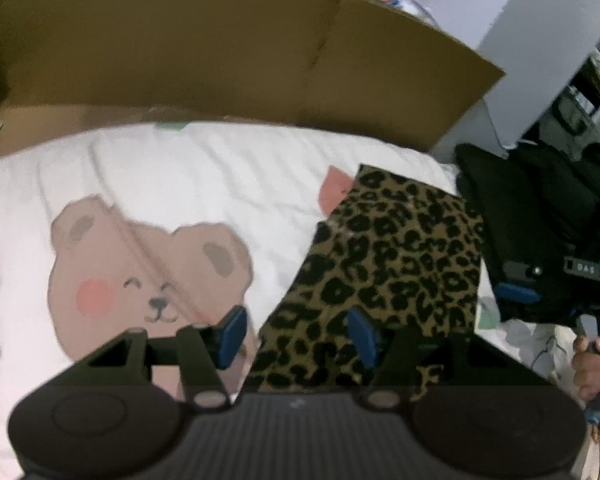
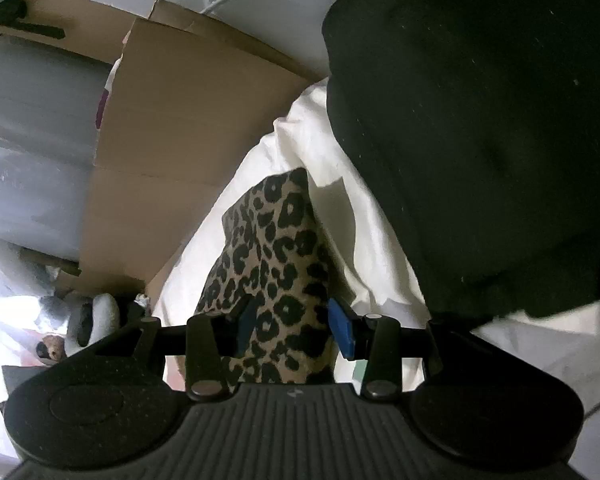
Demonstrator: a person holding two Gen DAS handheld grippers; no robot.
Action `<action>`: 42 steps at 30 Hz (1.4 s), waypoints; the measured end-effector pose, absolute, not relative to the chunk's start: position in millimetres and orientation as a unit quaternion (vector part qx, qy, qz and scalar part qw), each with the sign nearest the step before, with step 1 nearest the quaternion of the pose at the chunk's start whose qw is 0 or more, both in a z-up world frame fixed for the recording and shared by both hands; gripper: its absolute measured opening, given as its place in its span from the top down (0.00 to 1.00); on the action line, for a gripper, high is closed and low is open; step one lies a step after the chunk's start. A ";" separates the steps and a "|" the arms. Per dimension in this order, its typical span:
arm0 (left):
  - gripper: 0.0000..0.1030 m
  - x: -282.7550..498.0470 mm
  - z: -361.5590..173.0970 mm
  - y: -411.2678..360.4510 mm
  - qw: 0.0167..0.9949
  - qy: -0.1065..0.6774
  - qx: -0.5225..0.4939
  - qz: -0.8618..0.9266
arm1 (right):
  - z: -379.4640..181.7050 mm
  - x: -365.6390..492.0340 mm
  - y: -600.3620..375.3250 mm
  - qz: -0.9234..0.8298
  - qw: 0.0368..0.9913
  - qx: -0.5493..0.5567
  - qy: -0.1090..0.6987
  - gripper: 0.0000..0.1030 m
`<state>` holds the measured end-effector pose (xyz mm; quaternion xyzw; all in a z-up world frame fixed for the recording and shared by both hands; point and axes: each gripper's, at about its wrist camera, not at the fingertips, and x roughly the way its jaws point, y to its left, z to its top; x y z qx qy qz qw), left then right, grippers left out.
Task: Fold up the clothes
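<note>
Leopard-print garment sits right of centre in the left wrist view, a folded rectangle lying on the white bedding, its near end running down between the blue pads. Left gripper is spread wide over it, fingers apart, nothing pinched. And look at the left half of that frame: a big brown bear face printed on the bedding, rosy cheek and all, which the other camera never catches. Cardboard sheet stands across the top of the frame behind the bed.

Over at the right edge of the same view, the right gripper shows from outside, a person's hand wrapped round its handle, with a black garment just beyond the leopard piece.

Switch to the right wrist view: right gripper straddles the leopard-print garment, which rises in a narrow ridge up the middle of the frame. The pads flank the cloth with a gap showing on the right side, so whether it is clamped I cannot tell. Black garment fills the upper right here, huge and close, lying on the white bedding. Cardboard leans at upper left.
</note>
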<state>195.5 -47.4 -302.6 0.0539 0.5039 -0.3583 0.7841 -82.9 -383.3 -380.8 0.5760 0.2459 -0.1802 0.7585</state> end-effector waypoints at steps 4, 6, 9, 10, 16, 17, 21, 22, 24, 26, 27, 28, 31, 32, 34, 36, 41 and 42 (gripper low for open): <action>0.50 199.4 -302.9 -57.5 0.778 0.499 0.077 -0.374 | -381.2 -83.3 -378.5 -0.172 0.759 0.576 0.249 0.55; 0.50 202.1 -304.5 -61.0 0.777 0.499 0.078 -0.374 | -383.0 -81.9 -375.0 -0.168 0.758 0.577 0.253 0.55; 0.50 203.3 -306.4 -67.2 0.774 0.496 0.086 -0.383 | -385.7 -79.7 -369.8 -0.164 0.757 0.578 0.258 0.55; 0.50 202.9 -307.2 -69.0 0.774 0.495 0.090 -0.385 | -386.7 -79.0 -368.1 -0.162 0.756 0.578 0.260 0.55; 0.51 197.5 -319.7 -73.8 0.774 0.499 0.095 -0.379 | -391.3 -76.2 -355.0 -0.157 0.759 0.568 0.277 0.55; 0.51 195.0 -321.7 -73.7 0.775 0.497 0.094 -0.378 | -392.1 -76.1 -352.1 -0.157 0.761 0.564 0.281 0.55; 0.52 185.6 -330.4 -75.0 0.774 0.491 0.104 -0.387 | -396.3 -72.0 -341.9 -0.145 0.763 0.554 0.299 0.55; 0.52 184.5 -332.2 -75.5 0.775 0.489 0.107 -0.386 | -396.8 -70.7 -338.9 -0.141 0.764 0.551 0.304 0.55; 0.54 185.0 -335.8 -76.9 0.773 0.492 0.105 -0.387 | -398.8 -67.9 -333.8 -0.136 0.766 0.545 0.312 0.56; 0.57 185.4 -338.5 -78.4 0.772 0.494 0.103 -0.387 | -401.0 -64.9 -330.6 -0.133 0.765 0.545 0.317 0.56; 0.59 185.1 -339.2 -79.1 0.773 0.493 0.103 -0.385 | -402.0 -64.0 -329.2 -0.131 0.764 0.544 0.320 0.56; 0.59 184.5 -339.4 -79.2 0.774 0.492 0.100 -0.385 | -402.8 -63.7 -328.6 -0.131 0.764 0.543 0.323 0.56; 0.59 184.0 -341.6 -79.1 0.775 0.492 0.093 -0.386 | -405.7 -64.1 -328.5 -0.132 0.760 0.545 0.328 0.56; 0.59 184.3 -343.0 -79.2 0.774 0.493 0.093 -0.386 | -407.0 -64.2 -328.4 -0.132 0.759 0.546 0.329 0.56; 0.59 184.9 -345.7 -79.4 0.773 0.495 0.092 -0.386 | -408.5 -62.9 -326.9 -0.133 0.759 0.545 0.331 0.56; 0.71 185.5 -348.5 -79.6 0.772 0.497 0.091 -0.386 | -408.9 -62.4 -325.6 -0.131 0.759 0.545 0.331 0.56; 1.00 183.8 -348.8 -80.8 0.775 0.485 0.100 -0.393 | -409.5 -60.4 -322.7 -0.127 0.761 0.541 0.334 0.56; 1.00 183.0 -346.6 -81.3 0.778 0.478 0.105 -0.394 | -409.8 -60.7 -323.3 -0.127 0.761 0.542 0.333 0.56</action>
